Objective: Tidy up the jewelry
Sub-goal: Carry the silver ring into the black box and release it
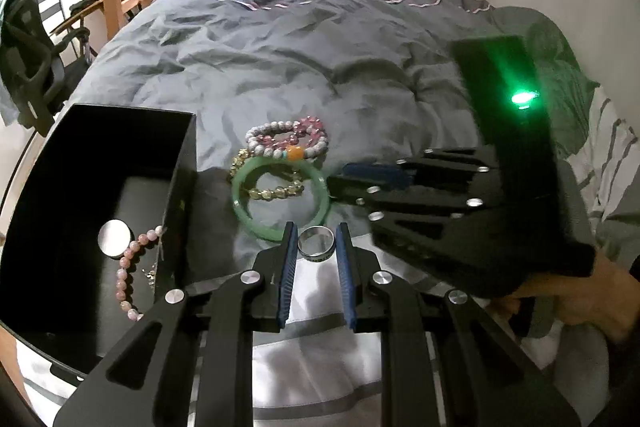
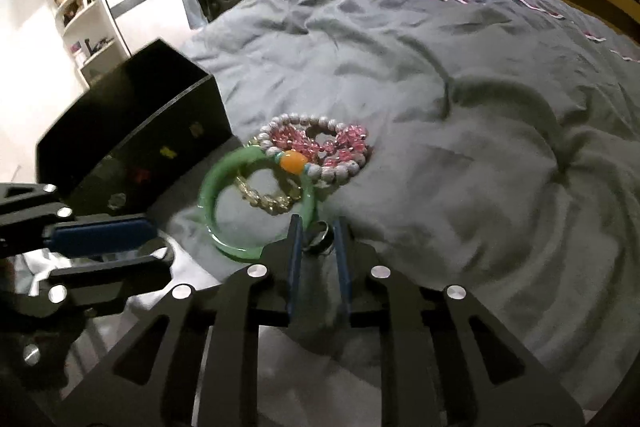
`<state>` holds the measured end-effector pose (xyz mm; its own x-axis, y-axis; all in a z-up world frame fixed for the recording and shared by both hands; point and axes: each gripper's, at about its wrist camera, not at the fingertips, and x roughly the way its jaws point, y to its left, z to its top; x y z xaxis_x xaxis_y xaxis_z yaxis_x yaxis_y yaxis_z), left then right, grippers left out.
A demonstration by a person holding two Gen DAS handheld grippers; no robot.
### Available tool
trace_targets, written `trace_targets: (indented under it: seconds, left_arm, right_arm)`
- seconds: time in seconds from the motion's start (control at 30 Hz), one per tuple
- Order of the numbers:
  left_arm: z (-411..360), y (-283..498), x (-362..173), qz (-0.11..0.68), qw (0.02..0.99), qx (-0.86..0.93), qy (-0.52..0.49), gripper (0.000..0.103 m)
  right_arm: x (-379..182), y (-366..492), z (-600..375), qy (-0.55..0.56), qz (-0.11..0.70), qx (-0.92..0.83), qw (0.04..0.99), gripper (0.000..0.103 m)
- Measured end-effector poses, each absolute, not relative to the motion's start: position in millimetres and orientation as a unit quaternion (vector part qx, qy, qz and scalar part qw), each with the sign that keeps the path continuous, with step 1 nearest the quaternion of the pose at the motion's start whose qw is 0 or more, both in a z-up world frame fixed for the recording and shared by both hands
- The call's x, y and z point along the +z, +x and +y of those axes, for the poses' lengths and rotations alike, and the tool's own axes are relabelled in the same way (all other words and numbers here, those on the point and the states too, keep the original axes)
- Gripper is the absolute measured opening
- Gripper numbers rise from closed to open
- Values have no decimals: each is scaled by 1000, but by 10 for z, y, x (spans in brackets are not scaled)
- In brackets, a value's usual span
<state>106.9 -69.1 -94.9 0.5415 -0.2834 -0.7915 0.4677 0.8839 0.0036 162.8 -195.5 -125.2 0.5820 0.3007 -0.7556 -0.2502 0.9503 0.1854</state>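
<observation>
- Two grippers meet over the grey duvet point(image 1: 320, 67), near a small heap of jewelry.
- We see the left gripper point(image 1: 316, 229) with its jaws narrowly parted. A silver ring point(image 1: 316, 247) shows in the gap, and we cannot tell whether the pads touch it.
- We see the right gripper point(image 2: 318, 221) reaching in from the right, jaws also narrow. The same ring point(image 2: 319, 233) appears between its tips.
- Just beyond the ring lies a green bangle point(image 1: 240, 195), with a yellow bead bracelet point(image 1: 276, 191) across its opening.
- On the bangle's far side, white and pink beaded bracelets point(image 1: 288, 139) lie piled together.
- To the left stands an open black box point(image 1: 184, 155), holding a pale pink bead bracelet point(image 1: 124, 267) and a round silver disc point(image 1: 115, 238).
</observation>
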Motion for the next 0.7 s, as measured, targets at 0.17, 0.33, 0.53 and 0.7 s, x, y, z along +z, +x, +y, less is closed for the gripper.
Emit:
trace_targets:
  seconds: [0.17, 0.33, 0.53, 0.7]
  left_arm:
    - [-697, 1071, -980, 430, 870, -216, 112, 19]
    - [-700, 1079, -979, 430, 870, -216, 112, 19]
    - [-665, 1039, -888, 420, 875, -217, 105, 19]
    - [-572, 975, -683, 403, 884, -218, 93, 19]
  right_arm:
    - [-1335, 1664, -2015, 52, 449, 158, 878, 13]
    - [-1268, 1606, -2064, 74, 426, 174, 885, 8]
    - [-968, 1517, -2142, 109, 373, 186, 902, 8]
    - [-744, 1453, -2185, 130, 354, 190, 907, 8]
